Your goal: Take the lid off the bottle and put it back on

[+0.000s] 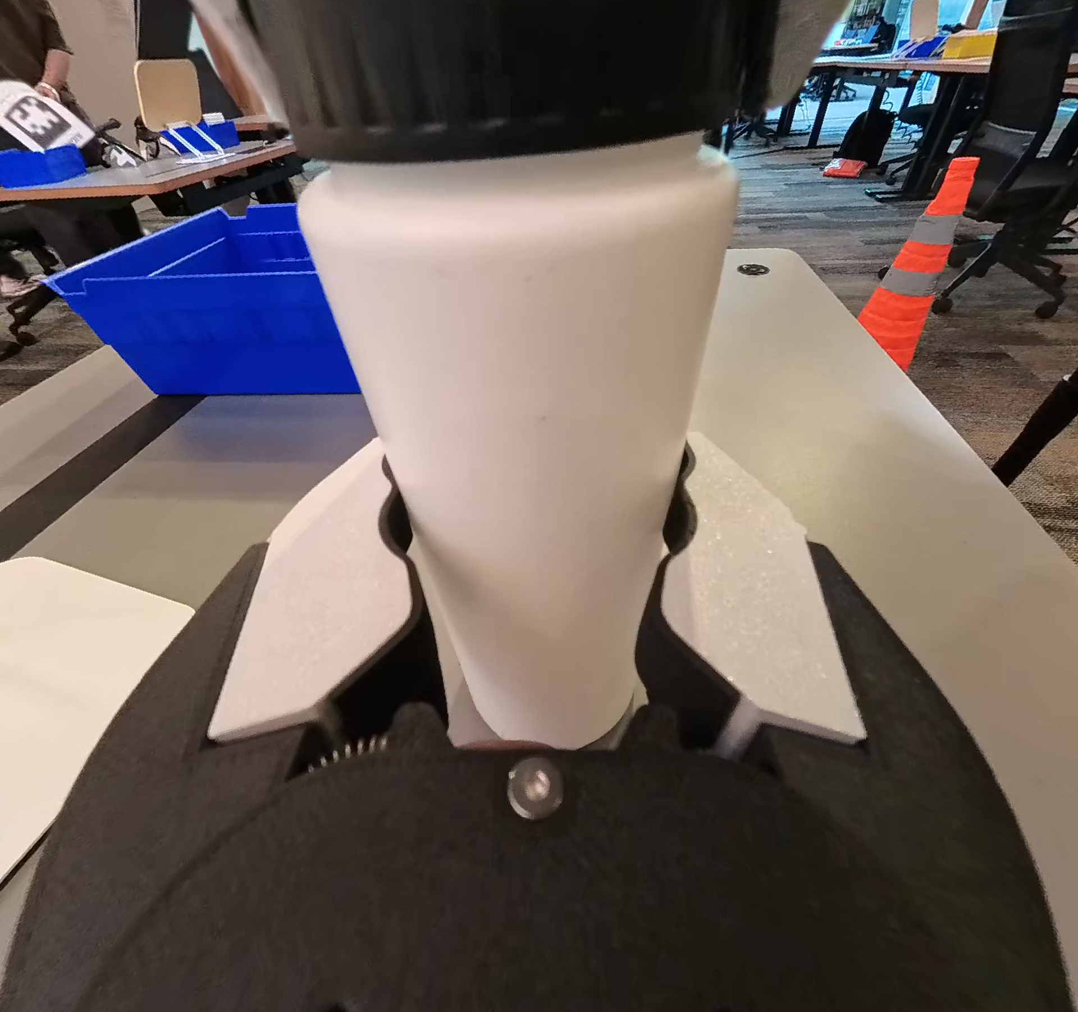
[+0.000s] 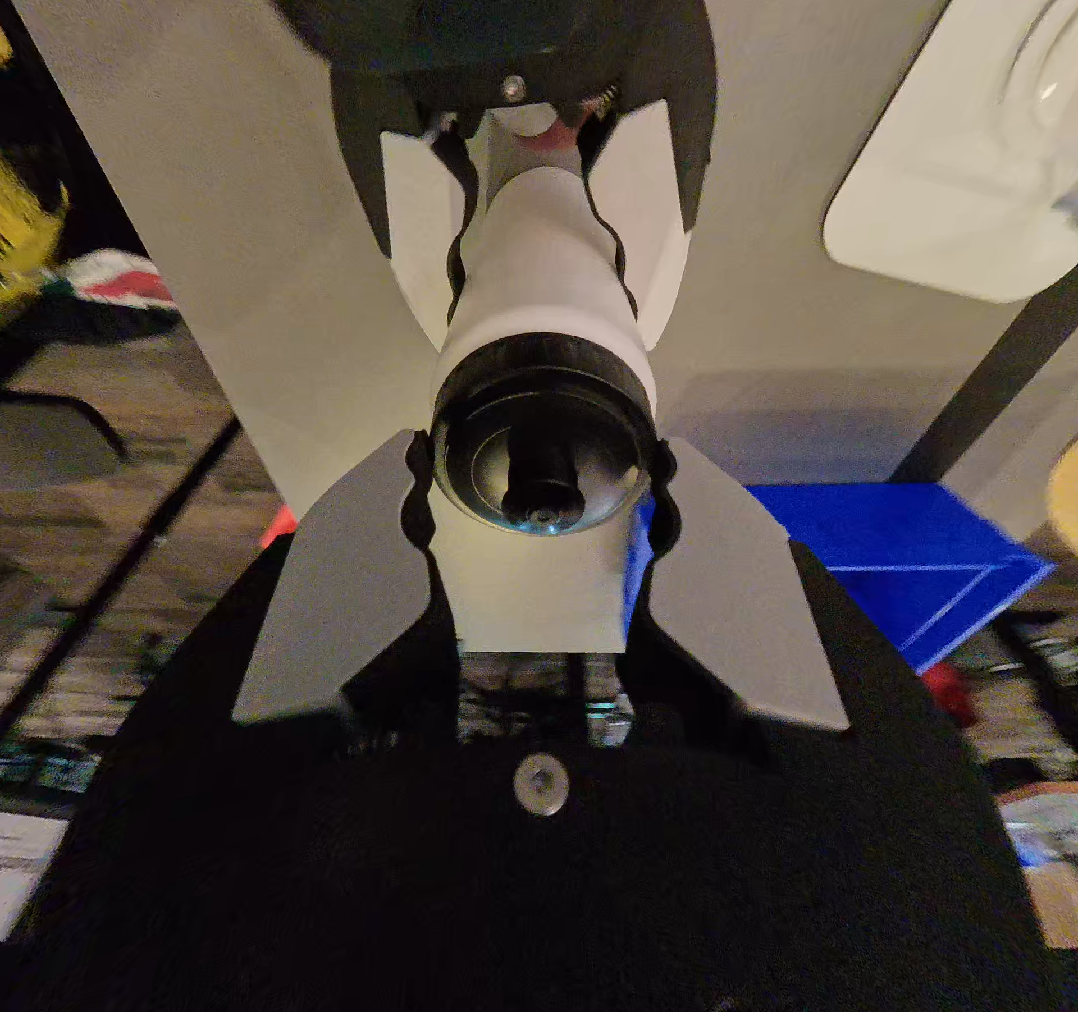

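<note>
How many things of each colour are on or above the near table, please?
White: 2, the bottle and a flat tray
Black: 1, the lid
Blue: 1, a bin
Total: 4

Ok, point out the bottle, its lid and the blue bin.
bottle (image 1: 525, 371), left wrist view, white body.
lid (image 1: 513, 51), left wrist view, ribbed black side.
blue bin (image 1: 221, 336), left wrist view, front wall.
</note>
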The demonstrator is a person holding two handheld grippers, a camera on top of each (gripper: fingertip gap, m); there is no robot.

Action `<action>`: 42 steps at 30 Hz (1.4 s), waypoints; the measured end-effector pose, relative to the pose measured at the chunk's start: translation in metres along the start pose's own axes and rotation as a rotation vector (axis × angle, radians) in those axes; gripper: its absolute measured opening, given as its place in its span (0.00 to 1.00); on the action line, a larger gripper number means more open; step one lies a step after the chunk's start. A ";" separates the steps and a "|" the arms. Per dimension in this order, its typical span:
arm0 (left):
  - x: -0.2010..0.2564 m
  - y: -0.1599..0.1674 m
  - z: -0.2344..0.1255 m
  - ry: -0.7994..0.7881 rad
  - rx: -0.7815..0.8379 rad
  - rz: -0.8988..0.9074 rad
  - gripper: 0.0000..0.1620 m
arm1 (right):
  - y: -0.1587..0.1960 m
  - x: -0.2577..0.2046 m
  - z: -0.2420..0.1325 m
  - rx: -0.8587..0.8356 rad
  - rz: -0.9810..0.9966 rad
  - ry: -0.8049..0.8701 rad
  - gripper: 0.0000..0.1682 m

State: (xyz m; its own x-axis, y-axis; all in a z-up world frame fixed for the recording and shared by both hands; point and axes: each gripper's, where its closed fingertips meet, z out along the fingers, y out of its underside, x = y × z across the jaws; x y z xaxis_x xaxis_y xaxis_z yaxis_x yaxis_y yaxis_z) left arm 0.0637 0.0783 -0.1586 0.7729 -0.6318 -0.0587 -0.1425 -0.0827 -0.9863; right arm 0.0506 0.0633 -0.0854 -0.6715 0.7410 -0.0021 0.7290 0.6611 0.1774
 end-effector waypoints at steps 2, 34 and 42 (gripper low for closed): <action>-0.002 0.000 -0.001 0.001 0.006 -0.017 0.53 | -0.004 0.001 0.000 0.061 0.290 -0.078 0.44; -0.001 0.000 -0.001 -0.001 0.006 -0.011 0.53 | -0.002 -0.002 0.002 0.055 0.073 -0.036 0.45; 0.001 0.000 0.000 0.003 0.003 0.003 0.53 | 0.002 -0.003 0.002 0.098 0.129 -0.102 0.56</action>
State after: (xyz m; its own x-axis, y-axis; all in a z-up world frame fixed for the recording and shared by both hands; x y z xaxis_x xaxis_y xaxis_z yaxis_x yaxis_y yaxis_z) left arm 0.0645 0.0779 -0.1588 0.7706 -0.6344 -0.0612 -0.1428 -0.0782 -0.9867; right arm 0.0548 0.0624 -0.0868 -0.5582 0.8252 -0.0863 0.8210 0.5644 0.0860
